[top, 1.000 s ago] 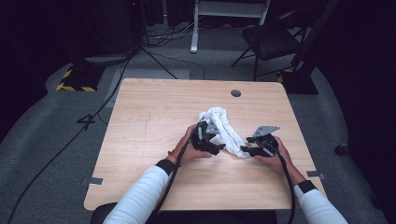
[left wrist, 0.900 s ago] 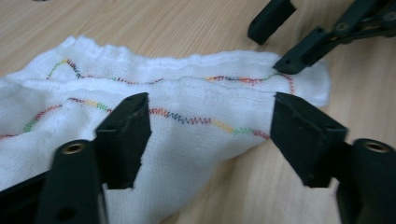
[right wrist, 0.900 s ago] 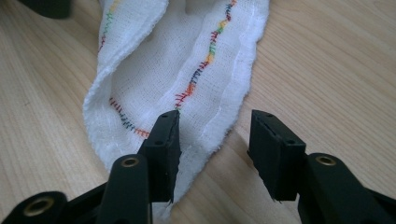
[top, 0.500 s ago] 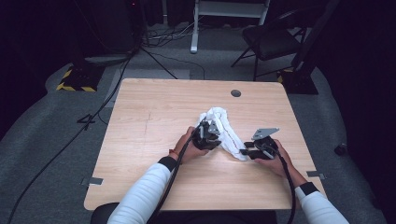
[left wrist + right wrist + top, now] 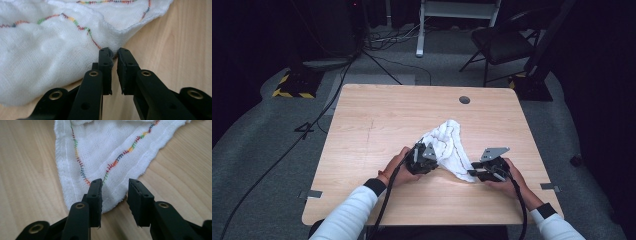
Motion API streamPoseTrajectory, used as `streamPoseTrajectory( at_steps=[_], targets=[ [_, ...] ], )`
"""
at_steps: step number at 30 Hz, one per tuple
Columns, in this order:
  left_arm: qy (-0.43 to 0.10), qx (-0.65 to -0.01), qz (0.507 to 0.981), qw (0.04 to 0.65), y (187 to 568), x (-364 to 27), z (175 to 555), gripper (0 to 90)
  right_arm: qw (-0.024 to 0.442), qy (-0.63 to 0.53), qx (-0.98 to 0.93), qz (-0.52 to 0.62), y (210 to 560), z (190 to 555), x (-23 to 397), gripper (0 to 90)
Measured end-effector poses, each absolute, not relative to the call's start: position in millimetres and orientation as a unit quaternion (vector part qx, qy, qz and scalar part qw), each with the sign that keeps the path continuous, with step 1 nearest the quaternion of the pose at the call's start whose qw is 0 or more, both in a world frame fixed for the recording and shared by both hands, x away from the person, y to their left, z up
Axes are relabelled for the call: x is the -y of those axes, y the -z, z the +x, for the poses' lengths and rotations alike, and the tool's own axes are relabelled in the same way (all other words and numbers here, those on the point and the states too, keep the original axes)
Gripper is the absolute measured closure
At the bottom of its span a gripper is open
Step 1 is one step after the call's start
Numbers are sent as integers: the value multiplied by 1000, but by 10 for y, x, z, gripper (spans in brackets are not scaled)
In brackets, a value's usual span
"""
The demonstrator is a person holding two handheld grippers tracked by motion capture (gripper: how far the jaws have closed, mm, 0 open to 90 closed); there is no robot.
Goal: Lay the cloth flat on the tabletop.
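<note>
1. Left gripper [image 5: 114, 53]: its jaws have just been closing and now pinch a fold of the cloth [image 5: 50, 47] at its hem; a small nub of fabric bulges between the tips. In the high view this gripper [image 5: 424, 156] sits at the cloth's 8 o'clock edge.

2. Right gripper [image 5: 115, 185]: its jaws have just been closing too, but a gap remains. They straddle a corner of the cloth [image 5: 107, 150], which lies flat between them, and the pads do not yet press on it. In the high view this gripper [image 5: 476, 174] is at the cloth's 5 o'clock tip.

3. The cloth [image 5: 447, 145] lies crumpled, a little toward 5 o'clock from the middle of the table [image 5: 377, 120], bunched higher toward 12 o'clock and tapering toward the right gripper.

4. Handling, as a judgement: thin, light woven gauze with a coloured stitch line, quite limp. It should drape and sag rather than hold shape, and it is neither fragile nor slippery.

5. Best hold: on the stitched hem or a corner, where the doubled layers give the pads something to bite. The right gripper's corner, at 12 o'clock off its tips, suits this.
</note>
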State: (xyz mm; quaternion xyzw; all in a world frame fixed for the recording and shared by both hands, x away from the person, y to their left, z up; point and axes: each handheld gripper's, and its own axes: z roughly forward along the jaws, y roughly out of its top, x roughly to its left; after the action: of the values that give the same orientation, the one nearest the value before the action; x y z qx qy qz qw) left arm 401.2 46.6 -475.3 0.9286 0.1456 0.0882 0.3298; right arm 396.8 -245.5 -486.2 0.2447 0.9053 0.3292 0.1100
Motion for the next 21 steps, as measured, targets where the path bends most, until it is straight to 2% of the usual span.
streamPoseTrajectory(
  at_steps=[4,8,10,11,14,15,17,19,21],
  targets=[
    [-84,-142,931,326,4779,-515,3883,809,105,-332,-906,241,4866,3848,2442,628],
    [-78,-144,929,332,4772,-565,3784,764,106,-330,-907,240,4865,3756,2441,595],
    [-85,-145,925,341,4750,-591,3735,686,105,-332,-905,245,4871,3718,2452,556],
    [-89,-143,922,349,4730,-603,3712,686,105,-332,-905,245,4871,3718,2452,556],
    [-93,-148,914,366,4654,-608,3685,602,113,-328,-904,248,4868,3716,2457,497],
    [-93,-153,912,369,4635,-601,3689,531,116,-326,-905,247,4864,3730,2459,462],
    [-92,-159,906,380,4592,-564,3716,521,116,-327,-905,246,4861,3737,2462,454],
    [-104,-164,905,379,4551,-491,3748,439,122,-327,-904,246,4846,3744,2470,449],
    [-108,-169,901,384,4506,-397,3798,404,130,-331,-901,248,4820,3753,2491,443]
  ],
)
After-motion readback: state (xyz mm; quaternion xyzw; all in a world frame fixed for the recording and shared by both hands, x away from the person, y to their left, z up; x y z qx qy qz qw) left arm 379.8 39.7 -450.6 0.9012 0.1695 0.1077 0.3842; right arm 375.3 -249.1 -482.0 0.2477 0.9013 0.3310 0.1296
